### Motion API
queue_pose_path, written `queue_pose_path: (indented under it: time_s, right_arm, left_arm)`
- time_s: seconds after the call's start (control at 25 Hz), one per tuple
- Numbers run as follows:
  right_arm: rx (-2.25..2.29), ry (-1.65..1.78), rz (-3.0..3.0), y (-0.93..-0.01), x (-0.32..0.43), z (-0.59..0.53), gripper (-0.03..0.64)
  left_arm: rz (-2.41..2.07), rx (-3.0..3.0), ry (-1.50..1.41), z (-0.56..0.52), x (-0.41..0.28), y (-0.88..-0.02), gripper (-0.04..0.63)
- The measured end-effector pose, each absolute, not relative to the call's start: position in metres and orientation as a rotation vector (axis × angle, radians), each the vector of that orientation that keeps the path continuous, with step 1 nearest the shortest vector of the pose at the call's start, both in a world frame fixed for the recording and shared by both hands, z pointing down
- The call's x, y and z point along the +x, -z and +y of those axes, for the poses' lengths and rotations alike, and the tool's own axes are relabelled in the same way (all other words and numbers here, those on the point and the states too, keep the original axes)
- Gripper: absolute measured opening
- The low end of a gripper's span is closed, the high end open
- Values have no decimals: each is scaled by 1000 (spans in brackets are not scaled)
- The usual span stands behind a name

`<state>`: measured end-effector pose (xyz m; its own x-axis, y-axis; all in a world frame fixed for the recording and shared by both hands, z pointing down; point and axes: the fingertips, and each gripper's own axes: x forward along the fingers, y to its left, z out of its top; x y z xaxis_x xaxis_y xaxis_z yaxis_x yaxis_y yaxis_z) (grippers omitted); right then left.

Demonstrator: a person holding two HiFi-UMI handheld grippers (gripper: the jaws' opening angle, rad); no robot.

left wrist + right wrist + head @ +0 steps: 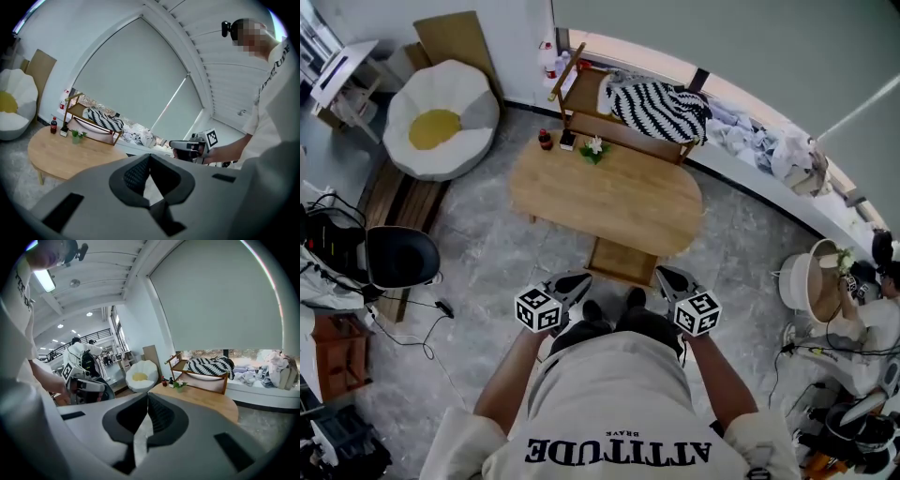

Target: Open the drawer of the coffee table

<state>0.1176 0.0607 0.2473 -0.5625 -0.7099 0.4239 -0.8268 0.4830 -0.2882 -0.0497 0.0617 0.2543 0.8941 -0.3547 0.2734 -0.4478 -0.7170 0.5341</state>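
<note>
An oval wooden coffee table [609, 197] is being viewed from above. Its drawer [622, 261] is being shown pulled out at the table's near edge. Just short of the table, the left gripper [570, 281] and right gripper [669, 278] are being held clenched, empty, clear of the drawer.

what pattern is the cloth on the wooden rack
The cloth is black-and-white striped; the head view shows it best.

Mock living rm in lab/studio: wood coffee table [609, 192], egg-shaped beanbag [441, 117], window bench [750, 187] w/ laundry [759, 141]; cables [405, 330], equip. at edges.
</note>
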Motion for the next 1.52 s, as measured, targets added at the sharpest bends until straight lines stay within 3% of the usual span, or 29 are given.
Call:
queue_pose_path:
  time_s: [0.8, 1.52]
  right_arm:
    - [1465, -520, -2489, -206, 170, 110, 18]
    - [1436, -360, -2563, -163, 231, 217, 18]
  left_arm:
    - [-726, 2562, -227, 79, -36, -217, 19]
    - [-1008, 2588, -176, 180, -12, -171, 19]
